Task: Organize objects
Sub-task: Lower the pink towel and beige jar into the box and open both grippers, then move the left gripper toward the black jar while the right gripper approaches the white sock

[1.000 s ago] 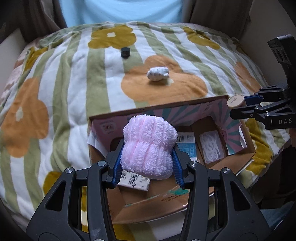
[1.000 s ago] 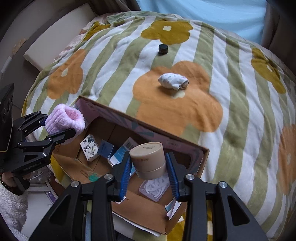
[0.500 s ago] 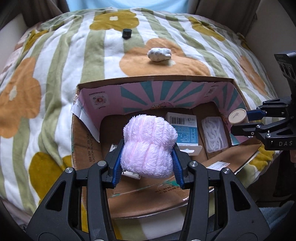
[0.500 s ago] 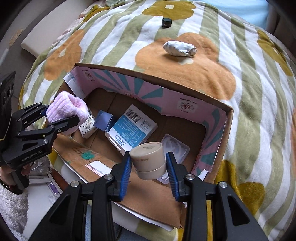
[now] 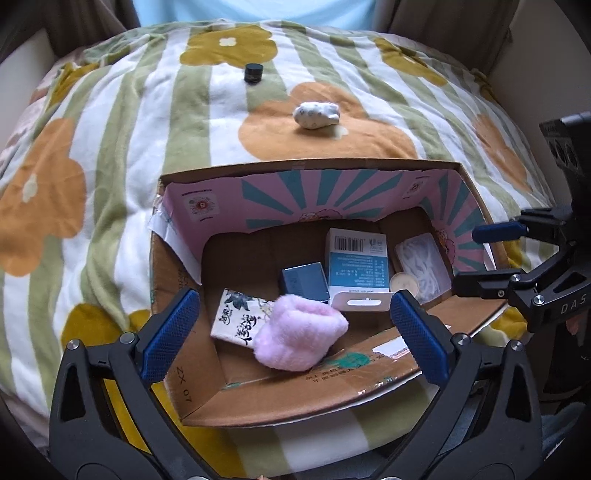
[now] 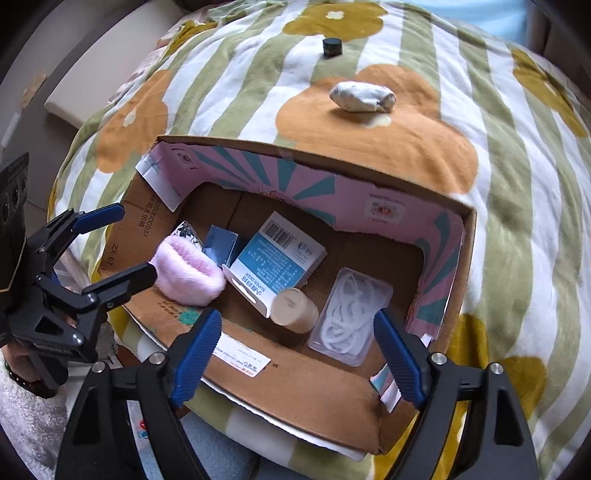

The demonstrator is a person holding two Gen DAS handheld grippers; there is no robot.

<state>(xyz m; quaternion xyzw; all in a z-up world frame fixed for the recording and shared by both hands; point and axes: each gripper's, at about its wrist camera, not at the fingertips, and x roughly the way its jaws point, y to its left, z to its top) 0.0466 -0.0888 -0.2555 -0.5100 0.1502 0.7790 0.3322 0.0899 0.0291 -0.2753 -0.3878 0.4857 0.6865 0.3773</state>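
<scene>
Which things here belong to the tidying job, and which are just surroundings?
Job: cardboard box; pink fluffy roll; beige jar; rolled sock and black cap, still outside the box.
Surroundings: flowered blanket; curtain.

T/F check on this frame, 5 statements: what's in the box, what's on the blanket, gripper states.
1. The pink fluffy roll lies inside the cardboard box. True.
2. The left hand-held gripper grips the roll. False: its jaws have just opened and stand clear of it.
3. The beige jar lies on its side in the box. True.
4. The small black jar is in the box. False: it stands on the blanket.
5. The right hand-held gripper holds the beige jar. False: just opened, empty.
</scene>
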